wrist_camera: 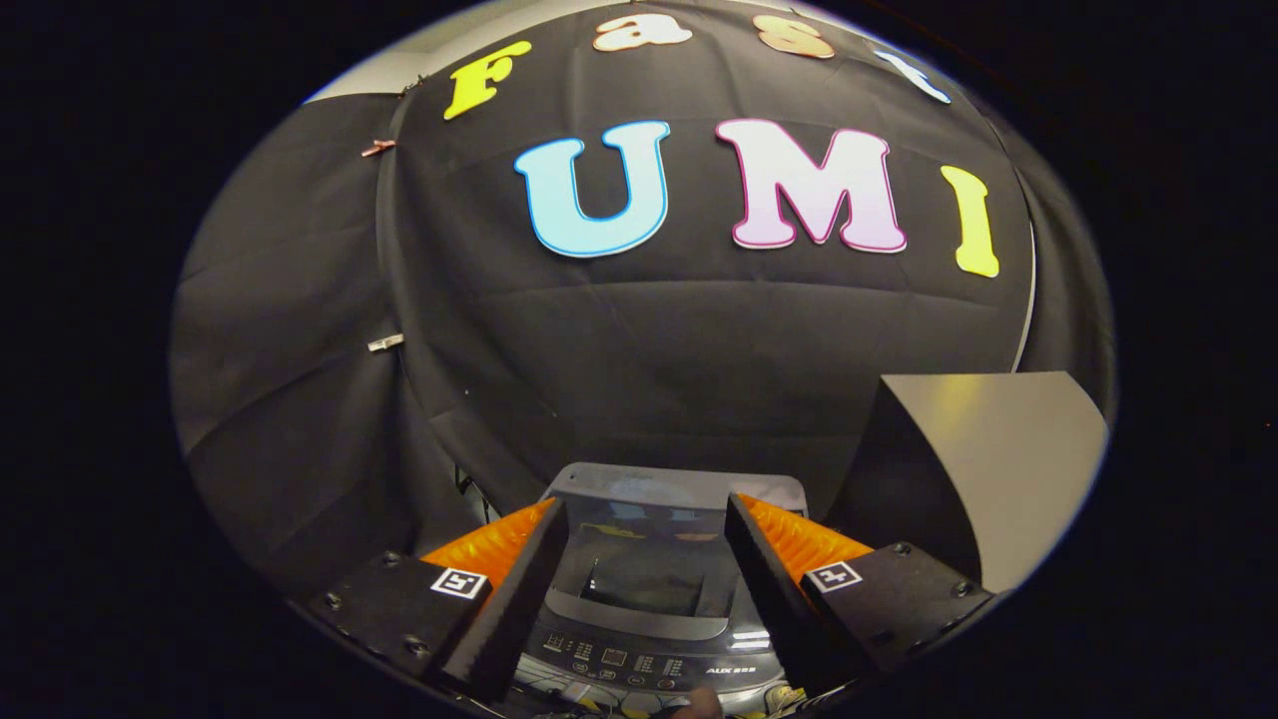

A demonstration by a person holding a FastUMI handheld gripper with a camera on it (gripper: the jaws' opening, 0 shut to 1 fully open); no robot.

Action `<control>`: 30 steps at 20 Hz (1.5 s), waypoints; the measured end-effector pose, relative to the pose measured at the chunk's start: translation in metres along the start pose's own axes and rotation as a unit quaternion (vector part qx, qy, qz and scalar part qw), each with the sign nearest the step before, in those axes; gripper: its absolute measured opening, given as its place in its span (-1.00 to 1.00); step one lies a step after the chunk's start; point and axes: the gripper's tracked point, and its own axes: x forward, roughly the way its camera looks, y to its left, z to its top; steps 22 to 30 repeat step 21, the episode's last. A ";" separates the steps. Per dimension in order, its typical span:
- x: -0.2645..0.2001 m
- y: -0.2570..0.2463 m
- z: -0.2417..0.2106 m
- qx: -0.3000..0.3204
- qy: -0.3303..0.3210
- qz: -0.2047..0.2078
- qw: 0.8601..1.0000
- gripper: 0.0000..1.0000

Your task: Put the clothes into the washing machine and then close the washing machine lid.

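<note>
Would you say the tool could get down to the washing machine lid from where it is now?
Probably yes: the open tool holds nothing, and the washing machine lid lies shut between its fingers, nothing in between.

The hand-held gripper [644, 519] has its two fingers spread wide apart, and nothing sits in the gap between them. Below that gap is the washing machine [649, 619]. Its lid [659, 544] lies flat over the top, so the way down into the tub is blocked. The button panel [639, 664] runs along the near edge of the machine. A grey board [998, 449] stands close on the right side and would get in the way there. The black cloth wall [649, 350] hangs behind the machine. Above the lid the space is open.
</note>
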 end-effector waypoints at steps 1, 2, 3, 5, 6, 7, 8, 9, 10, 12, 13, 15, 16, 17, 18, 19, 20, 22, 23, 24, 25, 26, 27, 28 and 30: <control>-0.005 0.000 0.006 0.002 -0.013 0.006 1.000 0.99; -0.011 -0.001 0.012 0.003 -0.027 0.010 1.000 0.99; -0.017 -0.002 0.017 0.002 -0.041 0.013 0.999 0.98; -0.028 -0.004 0.025 -0.004 -0.066 0.021 0.998 0.98; -0.033 -0.005 0.031 -0.008 -0.079 0.025 0.997 0.98; -0.039 -0.007 0.036 -0.011 -0.094 0.029 0.995 0.98; -0.045 -0.011 0.043 -0.012 -0.111 0.029 0.993 0.98; -0.054 -0.014 0.050 -0.010 -0.130 0.031 0.991 0.98; -0.060 -0.016 0.054 -0.010 -0.142 0.032 0.989 0.98; -0.074 -0.023 0.065 -0.016 -0.172 0.031 0.985 0.98; -0.081 -0.029 0.071 -0.021 -0.186 0.030 0.982 0.97; -0.096 -0.041 0.077 -0.032 -0.206 0.025 0.978 0.98; -0.103 -0.048 0.078 -0.035 -0.217 0.017 0.975 0.98; -0.108 -0.056 0.081 -0.038 -0.227 0.008 0.973 0.98; -0.115 -0.064 0.083 -0.041 -0.235 -0.001 0.971 0.98; -0.120 -0.071 0.083 -0.042 -0.239 -0.009 0.970 0.97; -0.124 -0.078 0.080 -0.045 -0.237 -0.018 0.970 0.97; -0.130 -0.086 0.077 -0.048 -0.234 -0.028 0.971 0.97; -0.130 -0.086 0.077 -0.048 -0.234 -0.028 0.971 0.97; -0.130 -0.086 0.077 -0.048 -0.234 -0.028 0.971 0.97; -0.130 -0.086 0.077 -0.048 -0.234 -0.028 0.971 0.97; -0.130 -0.086 0.077 -0.048 -0.234 -0.028 0.971 0.97; -0.130 -0.086 0.077 -0.048 -0.234 -0.028 0.971 0.97; -0.130 -0.086 0.077 -0.048 -0.234 -0.028 0.971 0.97; -0.130 -0.086 0.077 -0.048 -0.234 -0.028 0.971 0.97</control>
